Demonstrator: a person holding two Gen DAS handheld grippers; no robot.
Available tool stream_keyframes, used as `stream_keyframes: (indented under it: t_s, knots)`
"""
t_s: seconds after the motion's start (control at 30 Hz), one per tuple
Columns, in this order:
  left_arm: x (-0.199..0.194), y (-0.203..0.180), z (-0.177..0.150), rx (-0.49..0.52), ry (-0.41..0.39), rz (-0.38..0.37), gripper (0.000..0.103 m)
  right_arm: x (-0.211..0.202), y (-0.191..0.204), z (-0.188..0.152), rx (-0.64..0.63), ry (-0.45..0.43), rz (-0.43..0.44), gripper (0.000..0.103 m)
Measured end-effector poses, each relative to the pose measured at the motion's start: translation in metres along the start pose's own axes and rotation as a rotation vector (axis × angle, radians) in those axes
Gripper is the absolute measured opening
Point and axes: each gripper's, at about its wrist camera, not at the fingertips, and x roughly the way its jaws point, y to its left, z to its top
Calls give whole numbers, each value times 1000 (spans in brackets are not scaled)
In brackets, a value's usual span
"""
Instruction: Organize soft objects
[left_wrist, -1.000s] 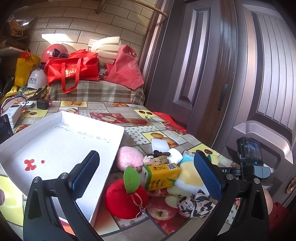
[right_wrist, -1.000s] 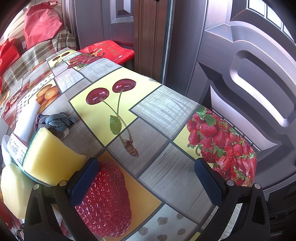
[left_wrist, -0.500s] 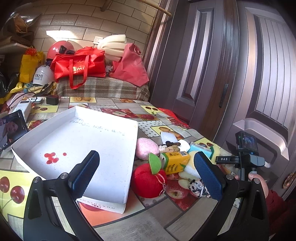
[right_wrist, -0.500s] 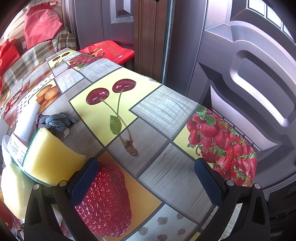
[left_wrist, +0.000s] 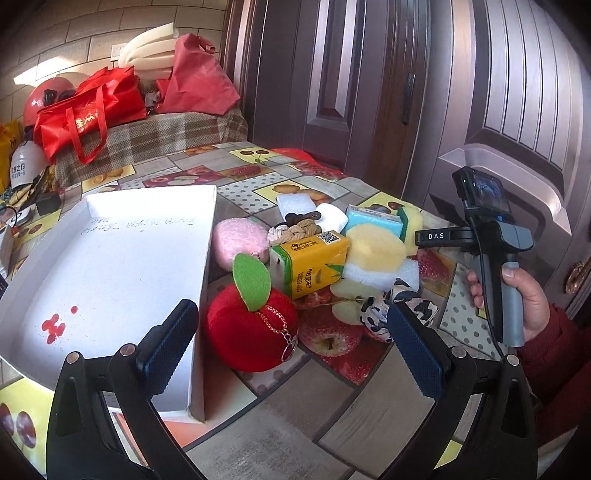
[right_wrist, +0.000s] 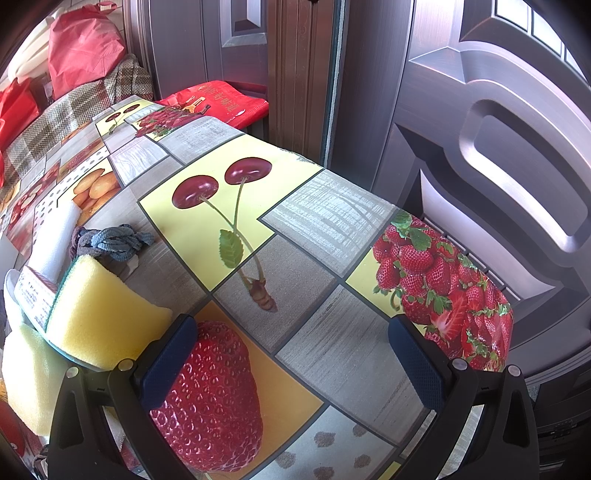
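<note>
A heap of soft things lies on the fruit-print table beside a white shallow box (left_wrist: 207, 266): a red plush apple (left_wrist: 251, 332), a pink puff (left_wrist: 240, 242), a yellow tissue pack (left_wrist: 314, 266), yellow sponges (left_wrist: 373, 249), white foam blocks (left_wrist: 295, 205) and a cow-print cloth (left_wrist: 406, 301). My left gripper (left_wrist: 291, 350) hovers open in front of the apple, holding nothing. In the right wrist view my right gripper (right_wrist: 291, 363) is open over bare tablecloth, with a yellow sponge (right_wrist: 99, 314) and a blue-grey knotted cord (right_wrist: 114, 240) to its left.
A hand in a red sleeve (left_wrist: 532, 306) holds the right gripper's handle at the table's right edge. Dark wooden doors (right_wrist: 480, 147) stand close behind the table. Red bags (left_wrist: 85, 110) and helmets sit on a plaid-covered bench at the back.
The left gripper pulled back, then swung right and closer toward the plush apple, so the heap looks larger. The right gripper has not moved.
</note>
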Motion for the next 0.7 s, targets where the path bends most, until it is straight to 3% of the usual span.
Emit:
stream_keyframes:
  t_s: [0.2, 0.3, 0.57, 0.63, 0.7]
  knots:
    - [42, -9, 10, 56, 101, 53, 103, 0, 0, 0, 0, 0, 0, 103]
    - [49, -8, 10, 51, 115, 68, 103, 0, 0, 0, 0, 0, 1, 103]
    - [33, -26, 4, -4, 132, -161, 102, 0, 0, 0, -1, 0, 0, 103]
    - [27, -37, 2, 23, 130, -176, 103, 0, 0, 0, 0, 0, -1, 103]
    - [18, -45, 1, 57, 101, -139, 103, 0, 0, 0, 0, 0, 0, 103]
